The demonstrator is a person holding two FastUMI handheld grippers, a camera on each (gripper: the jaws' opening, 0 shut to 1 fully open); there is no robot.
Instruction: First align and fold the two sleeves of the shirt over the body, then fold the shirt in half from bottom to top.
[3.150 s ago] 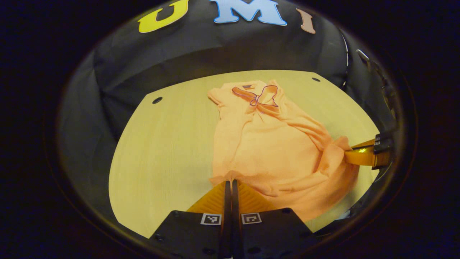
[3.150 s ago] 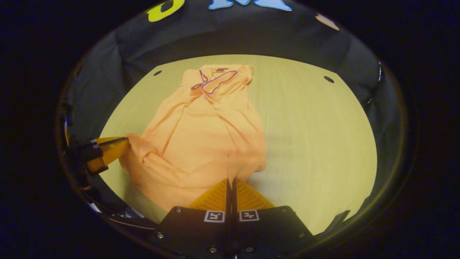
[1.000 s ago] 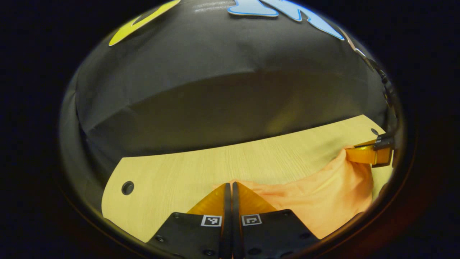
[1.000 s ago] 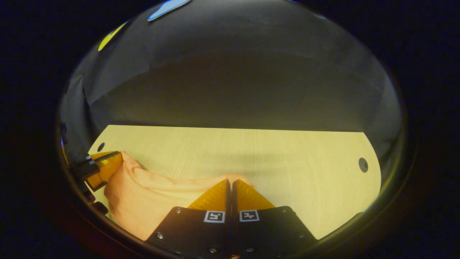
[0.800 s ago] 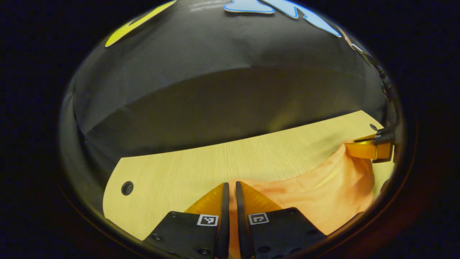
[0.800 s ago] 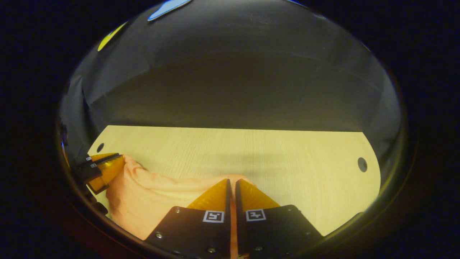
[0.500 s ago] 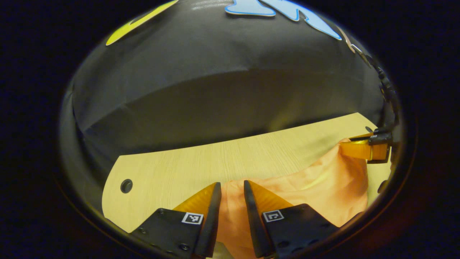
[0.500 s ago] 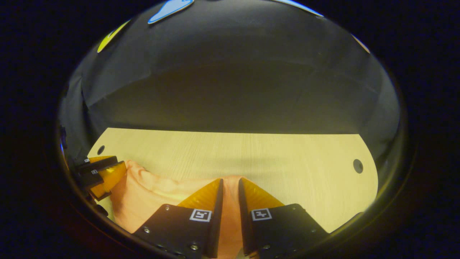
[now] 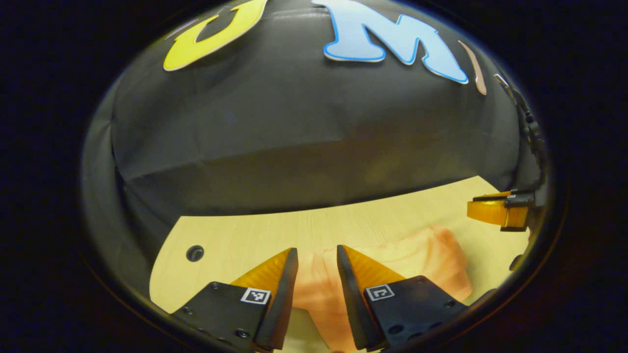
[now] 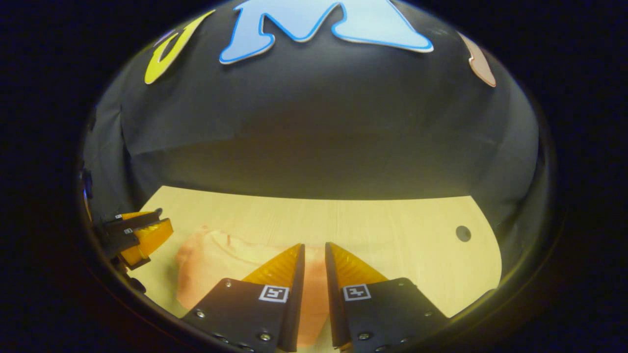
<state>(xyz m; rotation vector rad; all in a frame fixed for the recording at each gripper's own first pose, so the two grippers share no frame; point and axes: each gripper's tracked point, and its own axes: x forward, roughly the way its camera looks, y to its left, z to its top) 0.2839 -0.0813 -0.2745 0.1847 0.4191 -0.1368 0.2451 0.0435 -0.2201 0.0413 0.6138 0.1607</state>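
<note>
The orange shirt (image 9: 422,250) lies folded on the pale wooden table (image 9: 245,235), a wrinkled edge facing the booth's back wall. My left gripper (image 9: 316,250) hovers open over the shirt's left end, cloth visible in the gap between its fingers but not touched. In the right gripper view the shirt (image 10: 211,260) spreads leftward. My right gripper (image 10: 314,246) is open above its right end, holding nothing. Each gripper appears in the other's view: the right gripper (image 9: 473,207) hangs above the shirt's far end, and the left gripper (image 10: 166,219) sits at the left edge.
The table (image 10: 392,225) ends at the black cloth wall just beyond the shirt. A round hole (image 9: 195,253) sits near its left corner and another hole (image 10: 462,233) near the right. Bare tabletop stretches to either side of the shirt.
Both grippers carried the shirt's bottom edge up to the far end, then opened and let go. The cloth dropped flat and both grippers have risen off it.
</note>
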